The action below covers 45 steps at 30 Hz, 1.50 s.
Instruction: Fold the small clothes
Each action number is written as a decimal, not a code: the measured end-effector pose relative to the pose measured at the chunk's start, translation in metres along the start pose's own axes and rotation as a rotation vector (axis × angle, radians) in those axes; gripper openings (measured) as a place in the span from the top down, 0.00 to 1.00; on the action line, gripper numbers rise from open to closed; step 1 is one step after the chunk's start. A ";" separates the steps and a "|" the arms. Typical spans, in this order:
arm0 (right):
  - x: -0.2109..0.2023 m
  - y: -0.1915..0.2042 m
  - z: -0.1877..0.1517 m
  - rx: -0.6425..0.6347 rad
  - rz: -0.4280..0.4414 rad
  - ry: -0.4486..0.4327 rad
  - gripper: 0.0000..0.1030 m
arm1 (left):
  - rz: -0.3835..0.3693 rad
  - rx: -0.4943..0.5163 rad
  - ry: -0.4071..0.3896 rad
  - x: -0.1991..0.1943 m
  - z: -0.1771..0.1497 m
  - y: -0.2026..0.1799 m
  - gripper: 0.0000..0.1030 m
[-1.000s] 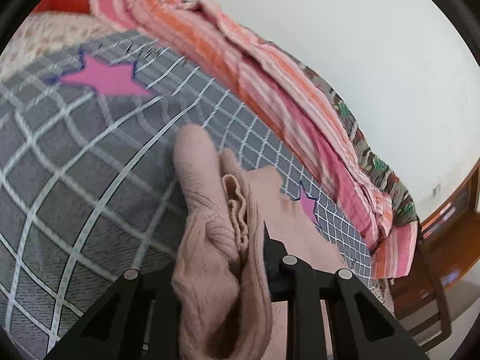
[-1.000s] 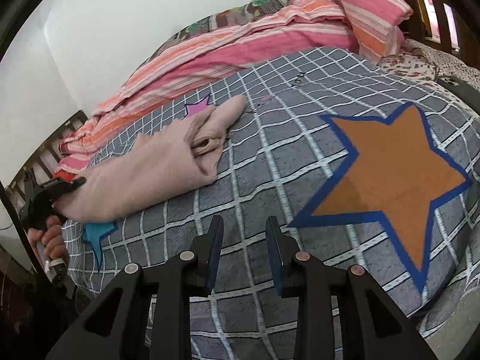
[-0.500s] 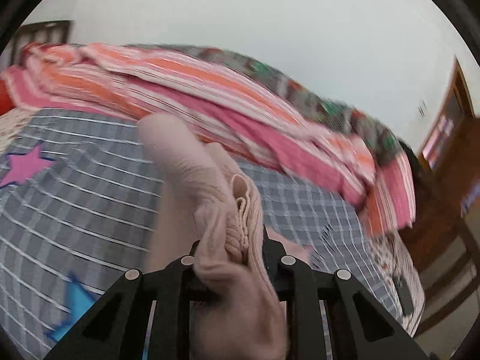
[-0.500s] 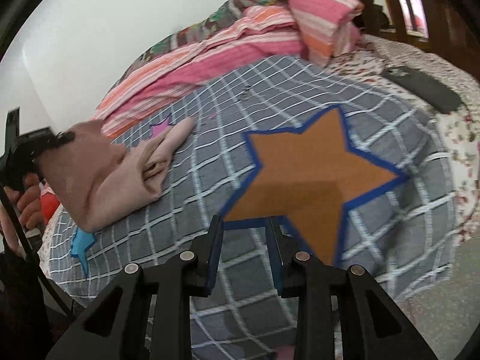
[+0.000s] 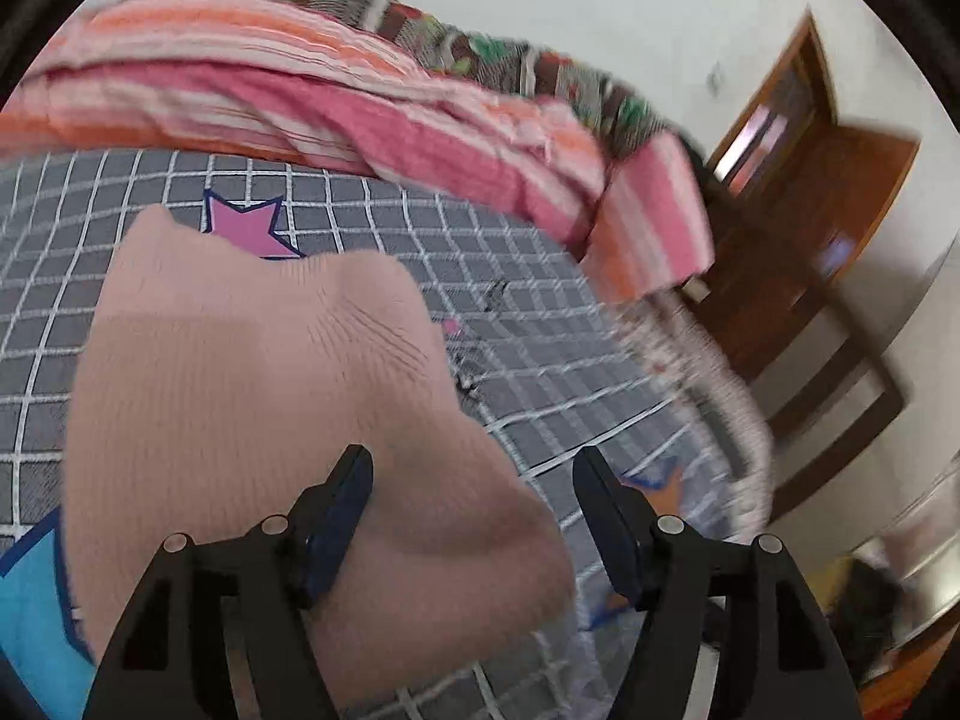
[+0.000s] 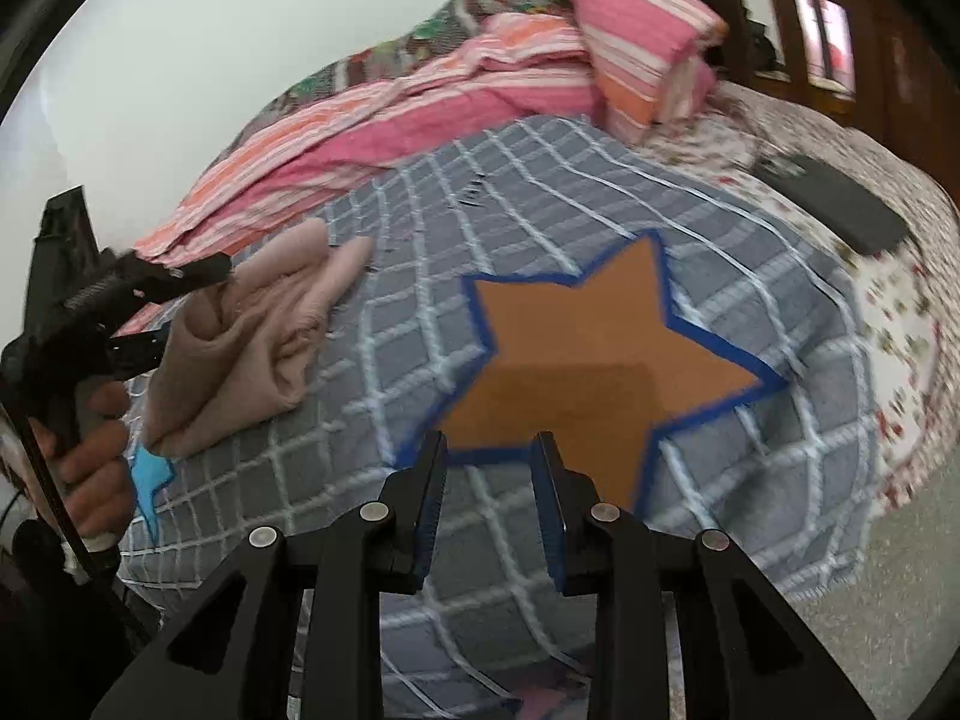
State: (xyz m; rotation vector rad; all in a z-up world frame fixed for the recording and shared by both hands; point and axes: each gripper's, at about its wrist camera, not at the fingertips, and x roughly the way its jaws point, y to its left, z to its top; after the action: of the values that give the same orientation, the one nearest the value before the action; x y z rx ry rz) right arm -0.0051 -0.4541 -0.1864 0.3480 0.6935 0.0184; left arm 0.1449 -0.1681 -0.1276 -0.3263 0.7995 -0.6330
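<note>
A pale pink knitted garment (image 5: pixel 258 396) lies bunched on the grey checked blanket (image 5: pixel 516 324). It also shows in the right wrist view (image 6: pixel 252 336) at the left. My left gripper (image 5: pixel 474 474) is open, its jaws wide apart just above the near end of the garment; the cloth rests between and under them. From the right wrist view the left gripper (image 6: pixel 180 306) hovers over the garment's left edge. My right gripper (image 6: pixel 489 468) is open and empty, over the near edge of the orange star (image 6: pixel 594 372).
A striped pink and orange quilt (image 6: pixel 420 114) lies heaped along the wall. A dark flat object (image 6: pixel 834 204) lies on the floral sheet at the right. A wooden door (image 5: pixel 828 192) and bed frame stand beyond. A pink star patch (image 5: pixel 246 228) lies behind the garment.
My left gripper has opened and let go of the pink garment, which has dropped onto the blanket in a folded heap. My right gripper drifted right, staying open.
</note>
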 end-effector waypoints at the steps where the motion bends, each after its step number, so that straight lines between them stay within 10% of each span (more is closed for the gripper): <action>1: 0.001 0.006 0.004 -0.012 0.010 -0.005 0.71 | -0.027 -0.024 -0.018 -0.010 0.003 0.007 0.36; 4: 0.003 0.032 0.023 -0.056 0.059 -0.037 0.71 | -0.032 -0.079 -0.084 -0.040 0.008 0.028 0.34; 14: 0.034 0.134 0.065 -0.142 0.281 -0.093 0.55 | 0.441 -0.051 -0.095 -0.064 0.000 0.098 0.34; 27: 0.089 0.154 0.070 -0.152 0.167 -0.026 0.91 | 0.406 -0.084 -0.073 -0.068 -0.010 0.115 0.34; 38: 0.086 0.114 0.050 -0.031 0.124 -0.005 0.88 | 0.418 0.009 -0.088 -0.073 -0.006 0.099 0.34; 45: 0.091 0.132 0.074 -0.070 0.113 -0.044 0.70 | 0.397 -0.015 -0.079 -0.074 -0.009 0.100 0.34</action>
State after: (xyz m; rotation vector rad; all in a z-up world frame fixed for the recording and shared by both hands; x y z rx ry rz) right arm 0.1244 -0.3408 -0.1485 0.3196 0.6274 0.1414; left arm 0.1386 -0.0444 -0.1418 -0.1960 0.7661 -0.2405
